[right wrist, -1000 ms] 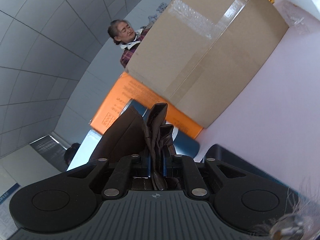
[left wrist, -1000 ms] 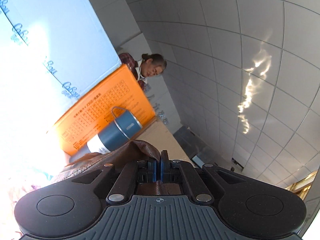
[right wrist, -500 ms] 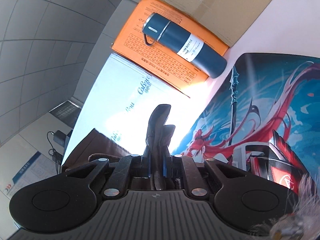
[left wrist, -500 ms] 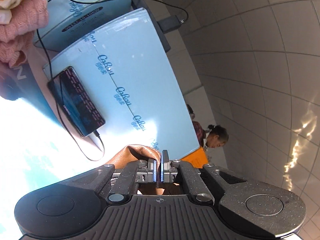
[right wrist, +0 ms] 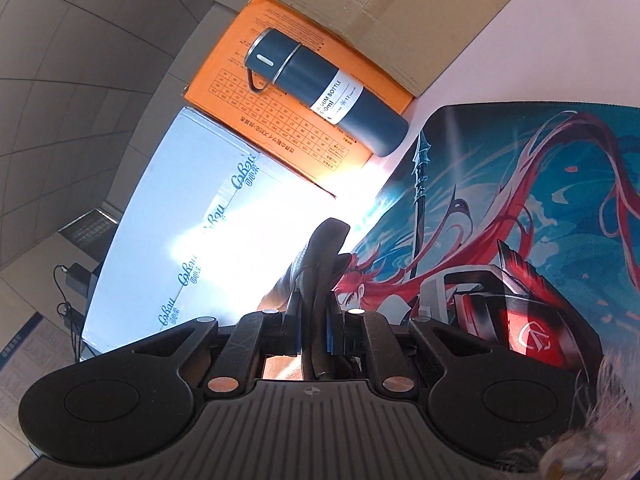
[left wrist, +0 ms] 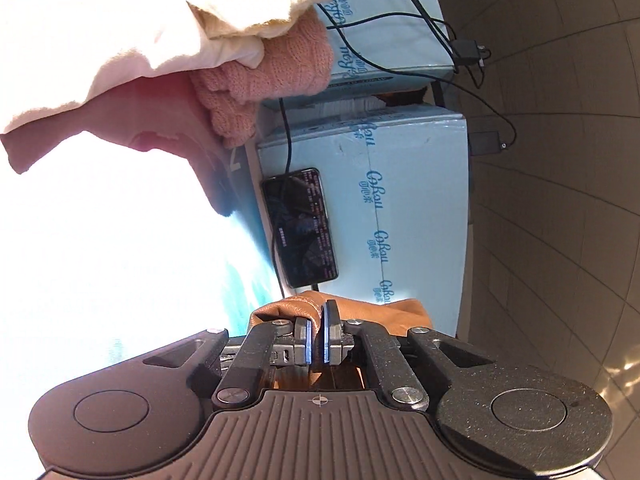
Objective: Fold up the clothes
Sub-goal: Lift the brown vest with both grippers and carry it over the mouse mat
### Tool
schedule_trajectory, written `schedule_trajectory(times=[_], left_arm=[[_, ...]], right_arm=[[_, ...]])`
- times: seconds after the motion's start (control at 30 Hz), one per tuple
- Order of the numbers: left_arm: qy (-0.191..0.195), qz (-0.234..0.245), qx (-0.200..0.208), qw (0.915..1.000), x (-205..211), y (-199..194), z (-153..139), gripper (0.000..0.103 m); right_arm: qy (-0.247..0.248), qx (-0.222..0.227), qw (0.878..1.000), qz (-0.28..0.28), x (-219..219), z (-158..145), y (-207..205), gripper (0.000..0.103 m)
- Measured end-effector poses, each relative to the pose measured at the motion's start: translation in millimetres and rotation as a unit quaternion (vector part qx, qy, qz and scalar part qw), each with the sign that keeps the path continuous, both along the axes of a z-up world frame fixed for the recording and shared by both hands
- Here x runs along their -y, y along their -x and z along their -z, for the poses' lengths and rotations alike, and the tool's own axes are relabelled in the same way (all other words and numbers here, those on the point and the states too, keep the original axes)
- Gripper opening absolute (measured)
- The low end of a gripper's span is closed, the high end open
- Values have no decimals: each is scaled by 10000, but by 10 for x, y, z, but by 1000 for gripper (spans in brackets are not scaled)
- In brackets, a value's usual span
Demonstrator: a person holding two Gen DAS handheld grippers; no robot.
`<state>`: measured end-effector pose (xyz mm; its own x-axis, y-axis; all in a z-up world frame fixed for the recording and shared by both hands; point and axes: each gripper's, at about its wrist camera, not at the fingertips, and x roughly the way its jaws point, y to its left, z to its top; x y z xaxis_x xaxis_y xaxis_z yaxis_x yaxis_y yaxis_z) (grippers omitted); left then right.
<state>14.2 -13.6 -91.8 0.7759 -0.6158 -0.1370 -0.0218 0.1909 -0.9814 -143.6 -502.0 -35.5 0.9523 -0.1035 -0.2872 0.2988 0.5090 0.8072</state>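
- Now both views tilt down toward the work surface; a second ago they looked up at a tiled ceiling and a woman standing beyond the boxes, so both grippers have swung downward with the garment between them.
- By my reading, a lifted edge is being carried over and lowered, which suits the laying-down part of a fold; how far the folding has got cannot be told.
- Clamped tight, the left gripper (left wrist: 319, 334) has its blue-edged pads pinching a fold of the tan-brown leather-like garment (left wrist: 352, 312), which bulges just ahead of the jaws.
- Likewise the right gripper (right wrist: 316, 330) grips a bunched dark strip of the same garment (right wrist: 326, 248), standing up from between its closed jaws.
- Sunlit, the cloth reads warm tan and smooth in the left view; in the right view it is shaded, nearly black, creased into a narrow upright ridge.
- Below the right gripper lies the printed blue-and-red desk mat (right wrist: 560, 200), with a dark blue vacuum bottle (right wrist: 320, 92) on an orange carton (right wrist: 256, 128) well beyond.
- Ahead of the left gripper sit a pale blue box (left wrist: 420, 208) bearing a black phone (left wrist: 300, 226), and a pile of cream and pink knitwear (left wrist: 260, 76) farther off.
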Motion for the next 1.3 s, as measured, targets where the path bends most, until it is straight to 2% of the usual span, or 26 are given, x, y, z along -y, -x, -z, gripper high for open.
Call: schedule_trajectory(times=[0.1,0.17,0.4,0.57,0.63,0.7,0.77,0.83,0.9,0.93,1.0,1.07,1.13,1.23,1.27,1.3], left_arm=[[22,-97,-463,9989,15,9,132,11],[222,-30,-697,9973,14,-1,217,18],[653,-76,-805,9946,0,-69,208,39],[648,-474,-620,9948,-97,-64,105,64],[436,-665,-481,9957,-176,-66,23,75],[40,-768,-211,9968,-237,-82,-81,79],[-549,-716,146,9958,-260,-147,-230,82],[-1220,-606,617,9888,-242,-232,-413,85],[-2102,-464,1134,9699,-156,-342,-653,87],[-2583,-296,1466,9544,-75,-410,-772,92],[-3477,193,2123,9130,128,-572,-982,92],[-4079,801,2622,8709,353,-766,-1115,93],[-4358,1432,2735,8454,548,-1002,-1155,93],[-4681,2467,2585,8082,905,-1400,-1104,93],[-4728,2688,2477,8017,1002,-1511,-1061,93],[-4776,2857,2326,7976,1091,-1613,-1009,93]], right_arm=[[282,-183,9994,33,39,-71,-86,9],[459,-289,9985,59,79,-126,-147,9],[989,-585,9934,29,276,-253,-371,9],[1173,-930,9886,188,420,-209,-548,9],[1075,-901,9899,193,493,-191,-587,10],[1063,-816,9910,71,557,-184,-629,10],[1149,-780,9903,-47,594,-185,-688,10],[1287,-852,9880,-105,634,-174,-783,10],[1372,-973,9857,-95,671,-148,-890,10],[1407,-1037,9846,-83,690,-133,-944,10],[1457,-1079,9834,-47,720,-87,-1033,11],[1516,-1052,9828,11,721,-42,-1080,13],[1561,-1012,9825,39,726,-7,-1107,18],[1579,-906,9833,-48,762,-7,-1065,24],[1570,-868,9838,-78,777,-9,-1047,28],[1577,-868,9836,-110,789,-15,-1033,36]])
